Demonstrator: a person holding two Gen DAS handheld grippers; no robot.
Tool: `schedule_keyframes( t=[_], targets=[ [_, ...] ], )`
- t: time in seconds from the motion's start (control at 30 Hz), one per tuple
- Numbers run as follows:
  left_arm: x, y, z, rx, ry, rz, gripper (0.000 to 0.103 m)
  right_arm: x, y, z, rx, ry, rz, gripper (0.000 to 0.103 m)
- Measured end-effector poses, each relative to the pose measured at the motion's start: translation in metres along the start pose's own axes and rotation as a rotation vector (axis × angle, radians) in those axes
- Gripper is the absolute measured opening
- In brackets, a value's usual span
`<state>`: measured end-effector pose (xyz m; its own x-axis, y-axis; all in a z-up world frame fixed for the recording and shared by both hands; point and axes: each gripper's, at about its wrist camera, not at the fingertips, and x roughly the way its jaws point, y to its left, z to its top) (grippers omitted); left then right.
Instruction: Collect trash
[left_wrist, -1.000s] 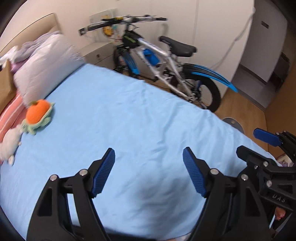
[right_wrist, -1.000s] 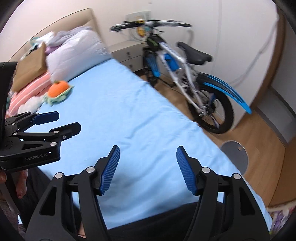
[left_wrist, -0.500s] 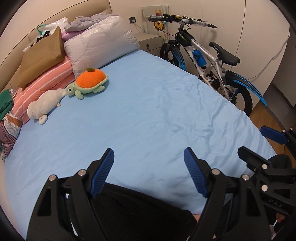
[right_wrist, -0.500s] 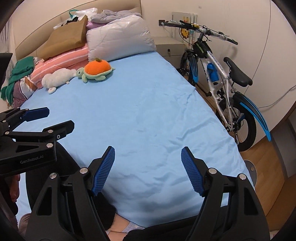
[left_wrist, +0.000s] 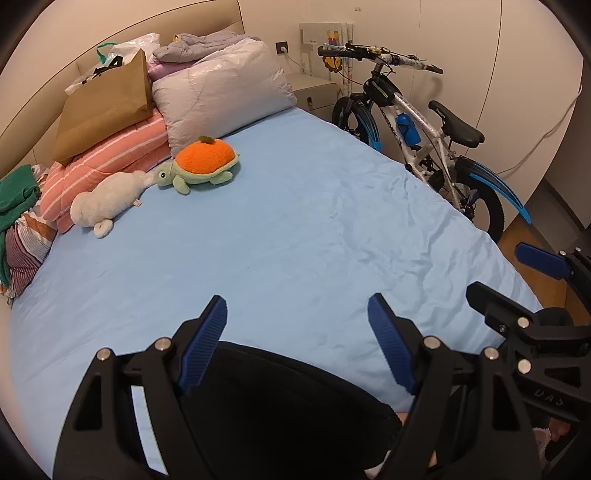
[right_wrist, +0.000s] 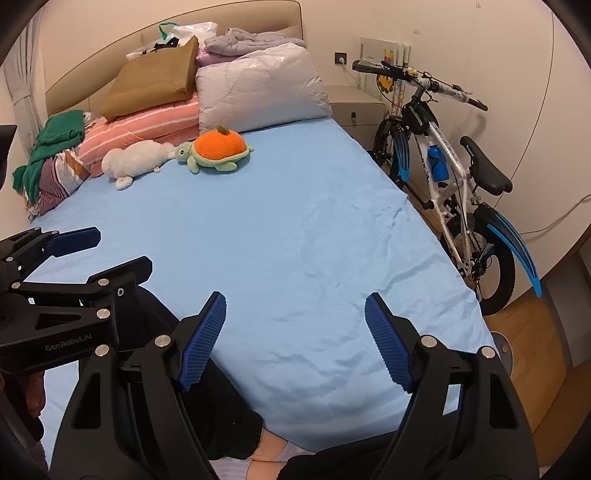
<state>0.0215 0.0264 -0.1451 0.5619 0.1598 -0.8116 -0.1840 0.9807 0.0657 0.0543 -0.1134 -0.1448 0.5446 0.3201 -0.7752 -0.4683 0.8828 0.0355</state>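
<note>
The bed (left_wrist: 295, 236) fills the middle of both views, its blue sheet wrinkled and bare across the centre. No loose trash shows on it in either view.

The bike (right_wrist: 443, 166) stands at the right of the frame, beside the bed, with a blue bottle (right_wrist: 439, 166) in its frame; writing on its saddle is too small to read.

At the upper left, against the headboard, lie a grey pillow (left_wrist: 221, 92), a pink striped quilt (left_wrist: 110, 162) with a brown paper bag (left_wrist: 103, 110) on top, and a white plastic bag (right_wrist: 192, 31) behind that.

In front of them sit a white plush (left_wrist: 107, 199) and, touching its snout, an orange-shelled turtle plush (left_wrist: 203, 162).

A nightstand (right_wrist: 354, 99) sits between pillow and bike.

The left gripper (left_wrist: 295, 343) spreads its jaws wide at the bottom centre, nothing between them; seen from the right view, "GenRobot.AI" reads on its body.

The right gripper (right_wrist: 295, 343) is opening, also empty; in the left view, "DAS" shows on its body at the lower right.
</note>
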Motion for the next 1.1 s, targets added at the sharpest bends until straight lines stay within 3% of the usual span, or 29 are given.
schedule_keyframes(
  t=[1.1],
  targets=[
    [-0.018,0.005,0.005,-0.024,-0.015,-0.015,0.079,-0.009,0.016,0.01,-0.031,-0.01,0.019,0.075]
  ],
)
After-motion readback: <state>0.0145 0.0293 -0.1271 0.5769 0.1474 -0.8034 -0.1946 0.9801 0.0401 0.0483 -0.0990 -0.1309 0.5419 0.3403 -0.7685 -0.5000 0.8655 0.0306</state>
